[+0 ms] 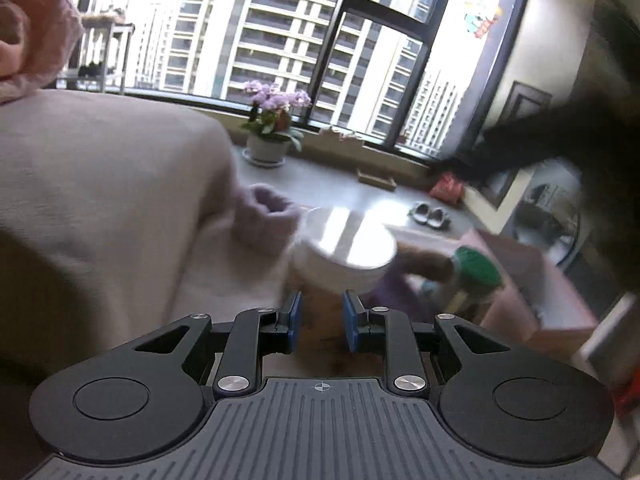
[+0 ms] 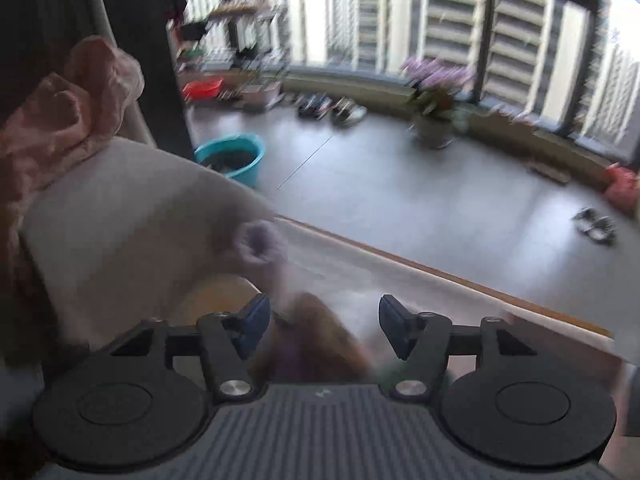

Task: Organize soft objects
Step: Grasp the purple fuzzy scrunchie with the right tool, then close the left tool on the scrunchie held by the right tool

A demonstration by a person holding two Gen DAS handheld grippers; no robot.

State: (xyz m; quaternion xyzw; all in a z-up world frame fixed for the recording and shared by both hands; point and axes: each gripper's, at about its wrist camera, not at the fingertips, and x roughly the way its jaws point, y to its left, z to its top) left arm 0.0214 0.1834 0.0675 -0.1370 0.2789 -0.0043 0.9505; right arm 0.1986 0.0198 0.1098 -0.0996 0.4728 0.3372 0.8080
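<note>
Left gripper [image 1: 319, 322] fingers slightly apart, holding nothing, white round tub [image 1: 344, 250] just ahead; right gripper [image 2: 323, 326] fingers spread wide over blurry brown plush [image 2: 316, 336]; beige cushion [image 1: 100, 200] left, lilac soft piece [image 2: 260, 242] against it

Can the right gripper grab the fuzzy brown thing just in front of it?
Probably yes. The right gripper is open, and the fuzzy brown thing sits low between its fingers with nothing covering it. The picture is blurry, so I cannot tell if they touch.
</note>
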